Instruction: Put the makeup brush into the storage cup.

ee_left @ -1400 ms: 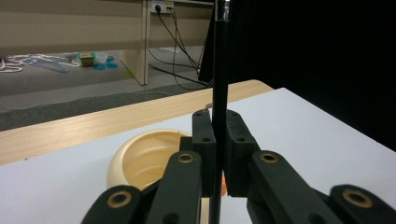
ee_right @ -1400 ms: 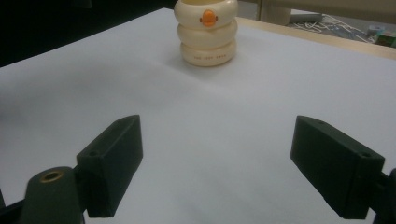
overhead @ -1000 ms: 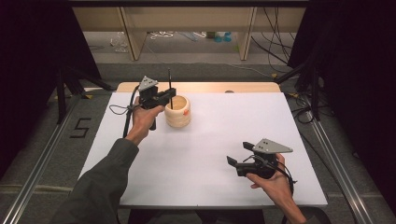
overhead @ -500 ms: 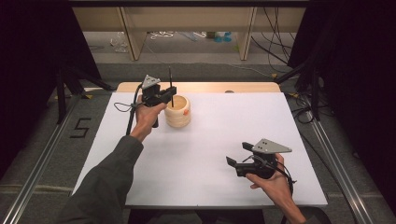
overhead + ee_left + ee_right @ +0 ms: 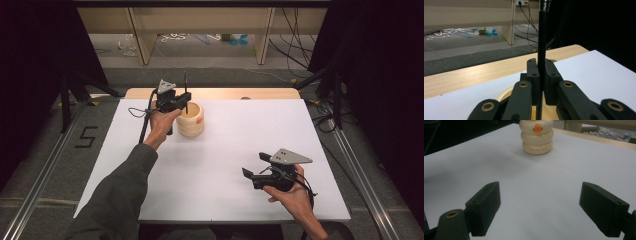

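Observation:
A cream, ribbed pot (image 5: 190,120) with an orange mark (image 5: 537,128) on its side stands at the back left of the white table top (image 5: 240,150). My left gripper (image 5: 182,102) hovers over the pot's rim, shut on a thin black pen (image 5: 185,92) that stands upright with its lower end over the pot's mouth. In the left gripper view the pen (image 5: 541,37) runs straight up between the pressed pads (image 5: 533,72). My right gripper (image 5: 251,167) rests low near the front right, open, with nothing between its fingers (image 5: 484,205).
A wooden strip (image 5: 210,93) edges the table at the back. Beyond it are shelf legs (image 5: 142,40), cables and small items on the floor. Metal rails (image 5: 45,165) run along both sides. Dark curtains close in left and right.
My left hand has carried the pen a little to the right and down, from beside the pot to over its mouth. The right gripper has stayed put.

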`<state>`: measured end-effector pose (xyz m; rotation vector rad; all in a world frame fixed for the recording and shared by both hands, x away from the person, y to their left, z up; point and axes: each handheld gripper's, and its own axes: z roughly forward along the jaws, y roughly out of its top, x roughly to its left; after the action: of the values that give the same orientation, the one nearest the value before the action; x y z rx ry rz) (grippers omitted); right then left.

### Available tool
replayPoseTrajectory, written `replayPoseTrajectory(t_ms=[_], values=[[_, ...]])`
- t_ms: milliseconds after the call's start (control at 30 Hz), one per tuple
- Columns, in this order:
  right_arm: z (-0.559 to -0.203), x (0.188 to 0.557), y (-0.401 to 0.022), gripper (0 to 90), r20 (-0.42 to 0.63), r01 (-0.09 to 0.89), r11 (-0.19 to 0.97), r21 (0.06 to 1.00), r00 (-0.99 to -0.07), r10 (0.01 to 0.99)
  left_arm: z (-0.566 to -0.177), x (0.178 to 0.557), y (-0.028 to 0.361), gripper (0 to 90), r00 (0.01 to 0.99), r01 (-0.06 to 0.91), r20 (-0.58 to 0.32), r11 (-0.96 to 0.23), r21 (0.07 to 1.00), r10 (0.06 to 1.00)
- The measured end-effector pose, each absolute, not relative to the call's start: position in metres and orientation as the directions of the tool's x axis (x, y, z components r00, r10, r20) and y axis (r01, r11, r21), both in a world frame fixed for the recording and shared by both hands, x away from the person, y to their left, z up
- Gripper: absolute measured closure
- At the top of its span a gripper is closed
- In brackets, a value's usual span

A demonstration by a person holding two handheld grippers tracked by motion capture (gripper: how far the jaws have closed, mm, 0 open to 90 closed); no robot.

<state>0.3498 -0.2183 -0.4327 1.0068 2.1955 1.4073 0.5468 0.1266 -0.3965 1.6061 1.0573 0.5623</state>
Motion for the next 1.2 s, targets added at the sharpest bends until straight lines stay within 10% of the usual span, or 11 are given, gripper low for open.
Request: replayPoseTrajectory(t_ms=[1200], values=[[-0.434,0.350,-0.217,18.7,0.078,0.369,0.257,0.893,-0.691,0.718,-0.425,0.547,0.130,84.7,0.466,0.388,-0.175,-0.023,0.921,0.867]])
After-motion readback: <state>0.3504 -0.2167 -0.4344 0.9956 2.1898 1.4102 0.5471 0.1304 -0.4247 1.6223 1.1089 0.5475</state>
